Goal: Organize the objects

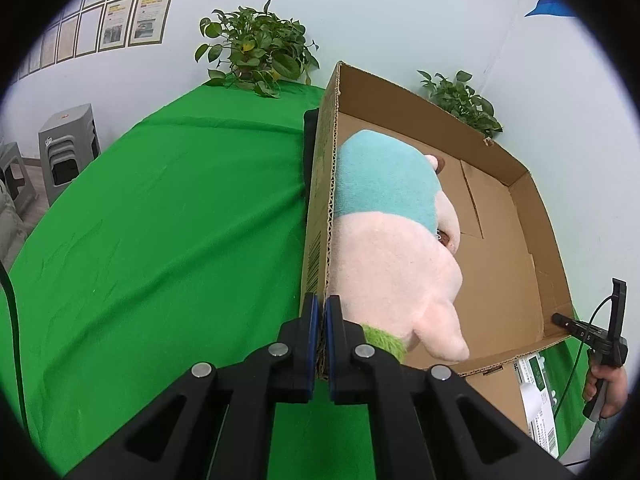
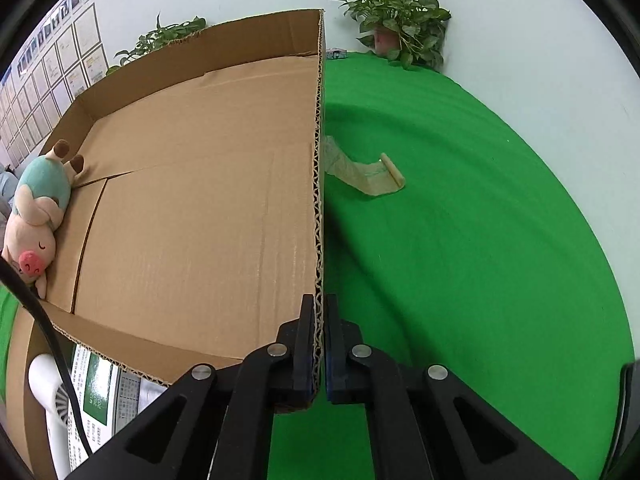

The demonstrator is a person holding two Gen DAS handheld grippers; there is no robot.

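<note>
The left tool [image 1: 320,316] is clenched on the left wall of the cardboard box [image 1: 500,248], its two blue-padded fingers [image 1: 310,320] pressed flat against either side of the corrugated edge with only the cardboard between them. The right tool [image 2: 320,316] grips the opposite wall of the same cardboard box [image 2: 200,200] in the same way, one finger inside and one outside, with the wall's edge running straight up from between them.

The open-topped box stands on the green-covered bench [image 1: 160,220], toward its right side in the left wrist view. Inside, a plush pig [image 1: 392,240] with a teal back and pink body lies against the left wall, close to the left tool; the right wrist view shows the plush pig [image 2: 34,216] on its side at the box's far wall, snout toward the near corner. The rest of the box floor is bare cardboard.

Outside the right wall, a partly unrolled roll of pale bags [image 2: 372,176] lies on the bench cloth, its loose end touching the box. A printed carton [image 2: 96,392] sits under or just beside the box's near edge. Potted plants [image 1: 256,52] stand along the far edge of the bench by the wall.
</note>
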